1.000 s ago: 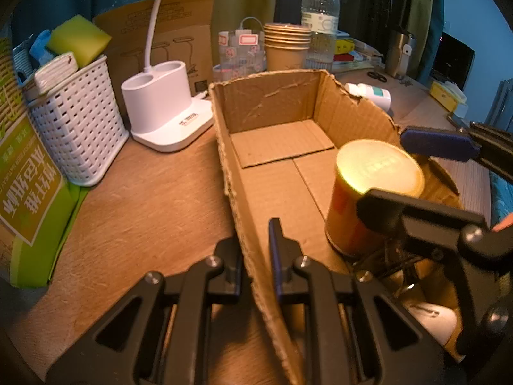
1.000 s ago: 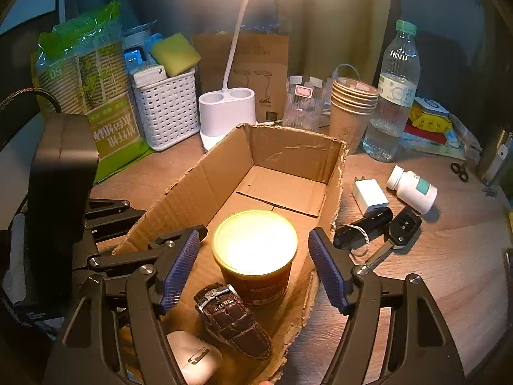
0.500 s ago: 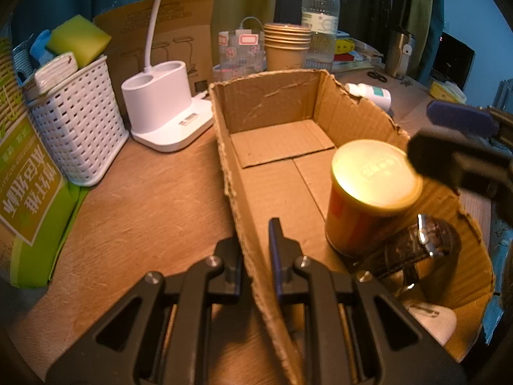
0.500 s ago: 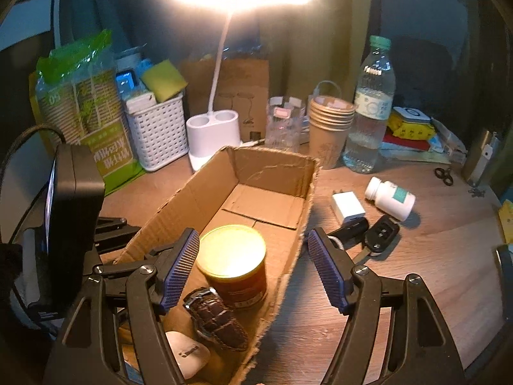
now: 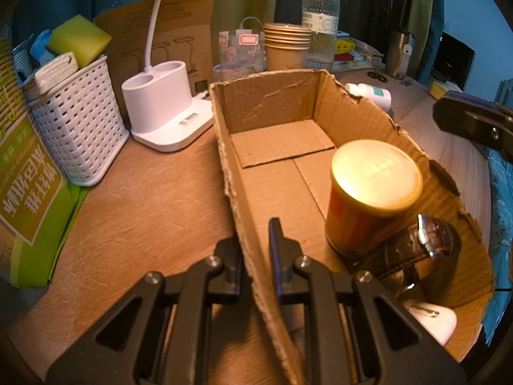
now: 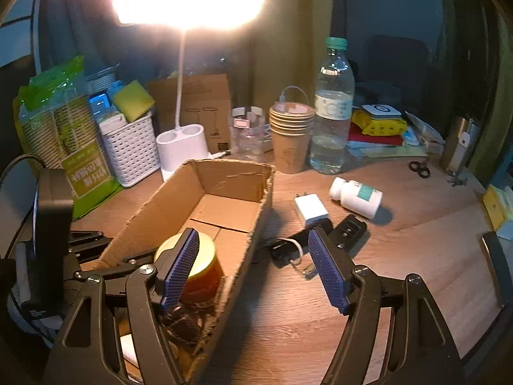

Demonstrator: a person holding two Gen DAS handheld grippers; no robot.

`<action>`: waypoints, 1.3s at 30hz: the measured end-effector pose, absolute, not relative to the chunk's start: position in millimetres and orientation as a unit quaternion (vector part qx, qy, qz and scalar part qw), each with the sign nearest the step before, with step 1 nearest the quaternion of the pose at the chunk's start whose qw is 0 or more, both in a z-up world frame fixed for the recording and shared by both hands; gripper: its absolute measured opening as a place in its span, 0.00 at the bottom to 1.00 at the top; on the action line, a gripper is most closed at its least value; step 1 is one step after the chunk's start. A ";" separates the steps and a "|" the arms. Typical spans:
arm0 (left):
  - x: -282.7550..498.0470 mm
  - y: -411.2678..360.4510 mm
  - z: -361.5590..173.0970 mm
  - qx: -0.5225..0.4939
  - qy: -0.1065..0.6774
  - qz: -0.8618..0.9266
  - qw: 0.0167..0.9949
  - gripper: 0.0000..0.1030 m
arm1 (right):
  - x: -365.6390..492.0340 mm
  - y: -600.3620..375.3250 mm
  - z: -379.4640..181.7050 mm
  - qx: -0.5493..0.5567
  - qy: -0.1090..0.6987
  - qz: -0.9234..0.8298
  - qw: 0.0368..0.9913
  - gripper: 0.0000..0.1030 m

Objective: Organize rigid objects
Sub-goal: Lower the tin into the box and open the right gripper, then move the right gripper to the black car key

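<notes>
Left wrist view: your left gripper (image 5: 256, 250) is clamped on the near side wall of the cardboard box (image 5: 275, 106) — one finger outside, one inside.
Box contents: a yellow-lidded can (image 5: 372, 199) stands upright; a dark watch (image 5: 416, 250) lies touching its base, a white object (image 5: 429, 319) nearer you.
Right wrist view: your right gripper (image 6: 253, 269) hangs with its jaws wide apart, gripping nothing — one blue pad (image 6: 179, 269) over the can, the other over the table (image 6: 416, 256).
Still outside the box: white charger (image 6: 311, 208), pill bottle (image 6: 356, 196), car key (image 6: 349, 229), black device (image 6: 285, 247).
</notes>
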State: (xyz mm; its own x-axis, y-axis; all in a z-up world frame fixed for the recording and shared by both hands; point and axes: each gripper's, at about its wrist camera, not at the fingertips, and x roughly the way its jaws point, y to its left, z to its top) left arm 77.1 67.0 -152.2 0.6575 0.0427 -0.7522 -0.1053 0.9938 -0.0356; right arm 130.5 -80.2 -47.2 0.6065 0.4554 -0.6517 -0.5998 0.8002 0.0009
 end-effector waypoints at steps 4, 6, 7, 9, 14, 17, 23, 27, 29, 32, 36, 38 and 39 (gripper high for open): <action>77.0 66.9 -152.2 -0.038 0.412 0.041 0.910 0.15 | 130.2 -78.1 -51.0 -0.116 0.338 0.299 0.885 0.72; 77.1 67.0 -152.2 -0.038 0.412 0.041 0.910 0.15 | 127.5 -73.0 -54.0 -0.125 0.340 0.307 0.880 0.72; 77.1 67.0 -152.2 -0.038 0.412 0.041 0.910 0.15 | 125.9 -69.4 -56.7 -0.130 0.343 0.315 0.876 0.72; 77.1 67.0 -152.2 -0.038 0.412 0.041 0.910 0.14 | 122.7 -62.8 -61.7 -0.140 0.348 0.326 0.868 0.72; 76.9 66.8 -152.2 -0.038 0.412 0.041 0.910 0.14 | 120.5 -53.5 -71.6 -0.149 0.351 0.340 0.860 0.72; 76.9 66.7 -152.2 -0.038 0.412 0.040 0.910 0.14 | 125.7 -58.5 -73.0 -0.148 0.345 0.329 0.866 0.72; 76.9 66.7 -152.2 -0.038 0.412 0.040 0.910 0.15 | 144.0 -79.8 -76.3 -0.124 0.357 0.296 0.877 0.72; 76.8 66.8 -152.1 -0.038 0.412 0.040 0.910 0.15 | 149.5 -87.9 -79.9 -0.113 0.362 0.294 0.877 0.72; 76.8 66.7 -152.1 -0.038 0.412 0.040 0.910 0.15 | 151.2 -90.7 -80.2 -0.110 0.364 0.294 0.877 0.73; 76.8 66.6 -152.2 -0.038 0.413 0.040 0.909 0.15 | 149.6 -90.7 -78.3 -0.110 0.359 0.295 0.879 0.73; 76.3 66.6 -151.5 -0.038 0.414 0.039 0.909 0.15 | 151.1 -97.4 -70.1 -0.090 0.342 0.289 0.890 0.73; 76.5 66.6 -151.8 -0.038 0.414 0.039 0.909 0.15 | 153.9 -101.8 -67.1 -0.078 0.339 0.286 0.893 0.73; 76.5 66.5 -151.8 -0.038 0.414 0.039 0.909 0.15 | 156.2 -104.1 -66.4 -0.075 0.338 0.281 0.895 0.73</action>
State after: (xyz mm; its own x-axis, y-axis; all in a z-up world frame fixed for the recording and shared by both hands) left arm 76.5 66.5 -151.8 0.6549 0.0397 -0.7547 -0.1030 0.9940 -0.0370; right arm 156.2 -104.1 -66.4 0.6133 0.4532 -0.6469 -0.5542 0.8305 0.0563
